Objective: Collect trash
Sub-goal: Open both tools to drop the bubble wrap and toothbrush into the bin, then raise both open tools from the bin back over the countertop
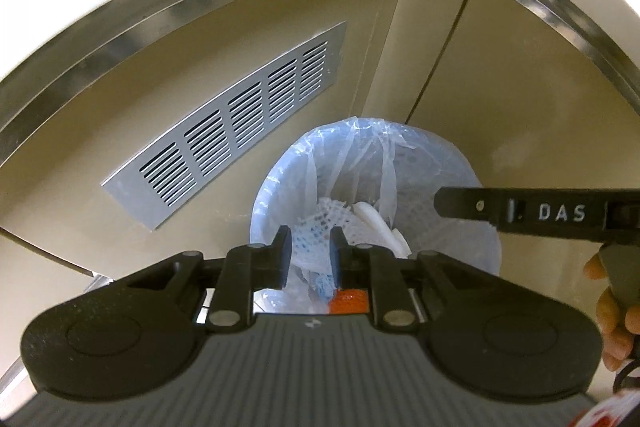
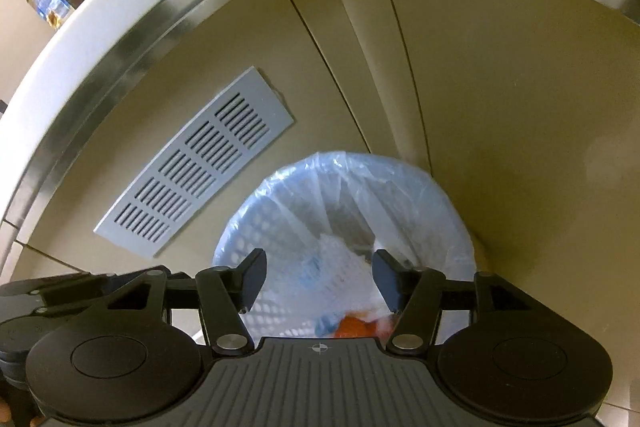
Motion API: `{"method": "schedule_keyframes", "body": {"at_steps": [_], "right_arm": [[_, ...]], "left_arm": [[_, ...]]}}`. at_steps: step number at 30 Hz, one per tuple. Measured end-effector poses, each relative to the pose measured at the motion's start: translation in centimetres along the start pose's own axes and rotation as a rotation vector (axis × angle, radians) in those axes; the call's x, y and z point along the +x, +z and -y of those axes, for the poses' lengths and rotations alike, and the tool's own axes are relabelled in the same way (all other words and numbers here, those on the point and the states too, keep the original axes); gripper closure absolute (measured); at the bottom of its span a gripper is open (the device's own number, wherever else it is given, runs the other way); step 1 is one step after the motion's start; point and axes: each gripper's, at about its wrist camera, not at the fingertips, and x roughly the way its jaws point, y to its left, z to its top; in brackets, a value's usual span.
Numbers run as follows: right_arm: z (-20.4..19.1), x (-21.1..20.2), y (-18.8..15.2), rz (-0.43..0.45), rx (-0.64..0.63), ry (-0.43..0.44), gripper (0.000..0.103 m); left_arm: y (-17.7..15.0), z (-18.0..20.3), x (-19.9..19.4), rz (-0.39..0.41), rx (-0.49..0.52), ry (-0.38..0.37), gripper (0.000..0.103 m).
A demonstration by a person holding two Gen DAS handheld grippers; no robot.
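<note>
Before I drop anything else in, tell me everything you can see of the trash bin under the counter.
The trash bin is a round, light blue plastic basket with perforated walls, standing upright in the corner where two beige cabinet fronts meet, right of a metal vent grille. A thin clear liner bag is draped over its rim, crumpled and bunched at the back. Inside lie white foam netting, white scraps and something orange. Both grippers hover above its opening; neither visibly touches it.
</note>
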Motion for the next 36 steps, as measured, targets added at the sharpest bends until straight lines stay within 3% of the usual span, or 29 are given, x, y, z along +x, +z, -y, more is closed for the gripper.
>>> {"method": "schedule_keyframes", "body": {"at_steps": [16,36], "right_arm": [[0.0,-2.2,-1.9,-0.076,-0.05,-0.077,0.044],[-2.6,-10.1,-2.7,-0.049,-0.088,-0.11,0.04]], "left_arm": [[-0.2,0.8,-1.5,-0.009,0.036,-0.061,0.079],[-0.7,0.7,-8.8,-0.034,0.105,-0.112,0.069]]}}
